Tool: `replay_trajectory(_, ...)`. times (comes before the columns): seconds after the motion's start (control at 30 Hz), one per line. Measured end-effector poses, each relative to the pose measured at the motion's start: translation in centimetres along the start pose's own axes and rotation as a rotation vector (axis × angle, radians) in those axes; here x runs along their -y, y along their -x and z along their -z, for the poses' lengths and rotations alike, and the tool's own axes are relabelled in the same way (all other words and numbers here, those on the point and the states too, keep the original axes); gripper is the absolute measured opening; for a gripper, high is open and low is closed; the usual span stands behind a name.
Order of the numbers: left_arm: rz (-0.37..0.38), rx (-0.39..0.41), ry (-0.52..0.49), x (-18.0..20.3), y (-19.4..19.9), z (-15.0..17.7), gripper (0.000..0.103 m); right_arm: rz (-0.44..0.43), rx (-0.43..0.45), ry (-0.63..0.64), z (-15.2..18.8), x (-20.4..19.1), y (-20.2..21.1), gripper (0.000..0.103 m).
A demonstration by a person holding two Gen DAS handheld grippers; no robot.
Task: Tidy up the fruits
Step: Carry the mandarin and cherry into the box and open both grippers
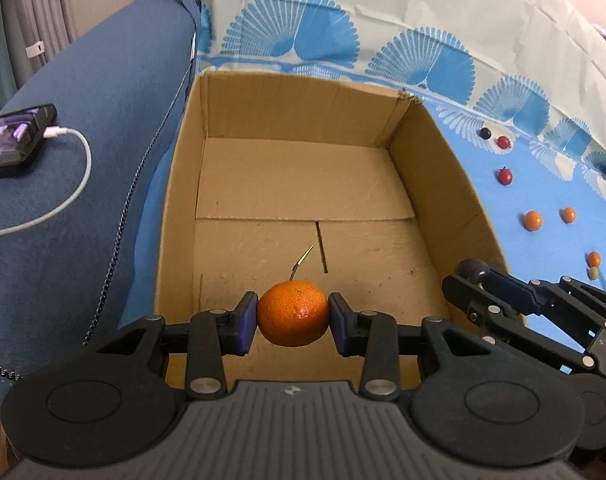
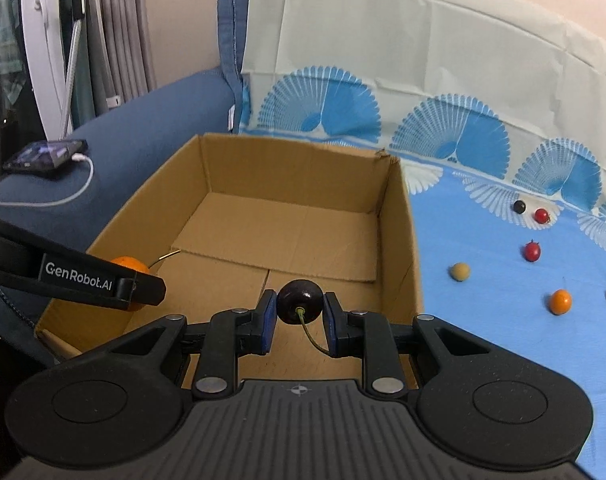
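The orange (image 1: 293, 313) hangs clamped between the pads of the left gripper (image 1: 293, 318), over the near end of the cardboard box (image 1: 407, 124); the dark cherry (image 2: 300, 306) is pinched the same way in the right gripper (image 2: 299, 312), also above the box's near floor, its stem curling toward the camera. Both fruits are round and smooth, so a loosened squeeze could let one roll out early. The two grippers sit just beside each other, and a careless turn could knock them together. A high drop might bruise the cherry or send it bouncing. Loose fruits (image 2: 532, 251) lie on the blue cloth (image 2: 483, 320) to the right, some too small to name. How high the fruits hang above the box floor cannot be told, and the box's near wall is hidden behind the grippers.
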State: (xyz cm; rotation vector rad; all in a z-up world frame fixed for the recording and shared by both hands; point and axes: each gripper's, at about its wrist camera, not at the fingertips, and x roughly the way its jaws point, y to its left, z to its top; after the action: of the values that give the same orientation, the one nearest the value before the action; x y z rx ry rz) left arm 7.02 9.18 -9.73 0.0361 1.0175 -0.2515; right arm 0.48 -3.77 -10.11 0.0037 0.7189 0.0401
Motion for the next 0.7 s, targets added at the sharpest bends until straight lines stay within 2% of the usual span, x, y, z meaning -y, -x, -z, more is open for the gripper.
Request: replay_trajectory(0.7, -0.045, -0.105, -0.030, -0.7, -4.5, 1.7, 0.042, 0.010, -0.133, 0.021, 2.2, -0.6, -3.6, 0.025)
